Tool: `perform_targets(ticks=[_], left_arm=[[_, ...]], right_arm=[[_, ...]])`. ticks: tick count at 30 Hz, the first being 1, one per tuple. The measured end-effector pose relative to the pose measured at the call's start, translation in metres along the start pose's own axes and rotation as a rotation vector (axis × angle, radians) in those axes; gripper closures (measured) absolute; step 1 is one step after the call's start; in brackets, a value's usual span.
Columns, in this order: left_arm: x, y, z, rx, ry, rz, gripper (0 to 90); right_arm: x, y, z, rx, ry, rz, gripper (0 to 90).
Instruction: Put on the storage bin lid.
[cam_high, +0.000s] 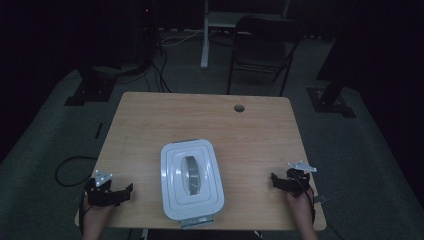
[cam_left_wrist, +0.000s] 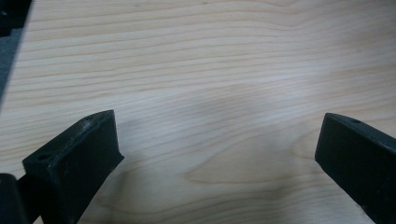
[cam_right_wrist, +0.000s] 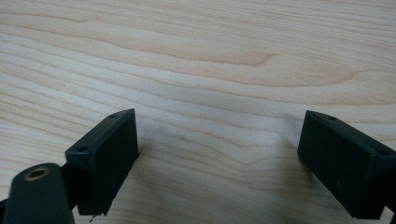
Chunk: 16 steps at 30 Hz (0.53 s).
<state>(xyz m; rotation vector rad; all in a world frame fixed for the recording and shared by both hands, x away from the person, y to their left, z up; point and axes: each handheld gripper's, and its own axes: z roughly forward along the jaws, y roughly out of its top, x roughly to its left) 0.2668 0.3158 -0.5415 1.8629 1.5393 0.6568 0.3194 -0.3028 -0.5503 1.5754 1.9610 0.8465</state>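
A white rectangular box (cam_high: 191, 179) with a latched lid and a grey handle (cam_high: 190, 169) lies on the wooden table (cam_high: 150, 120) near its front edge, in the middle. My left gripper (cam_high: 120, 192) rests on the table to the box's left, a hand's width from it, and stands open. My right gripper (cam_high: 276, 180) rests to the box's right, also open. In the left gripper view the black jaws stand wide apart over bare wood, with the gripper (cam_left_wrist: 219, 140) holding nothing. The right gripper (cam_right_wrist: 219, 140) view gives the same: spread jaws, bare wood between them.
A round cable hole (cam_high: 239, 108) sits near the table's far edge. Behind the table stand a dark folding chair (cam_high: 260, 47), a white desk leg (cam_high: 204, 35) and cables on the grey floor. A cable loop (cam_high: 67, 170) lies left of the table.
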Motion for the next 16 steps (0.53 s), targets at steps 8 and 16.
perform_targets(ticks=[8,16], left_arm=[[0.009,-0.004,-0.001,0.003,0.053,-0.010,0.6],[0.012,-0.005,-0.002,0.000,0.063,-0.028,0.6]], right_arm=[[0.000,0.000,0.000,0.000,0.000,0.000,11.8],[0.000,0.000,0.000,0.000,0.000,0.000,11.8]])
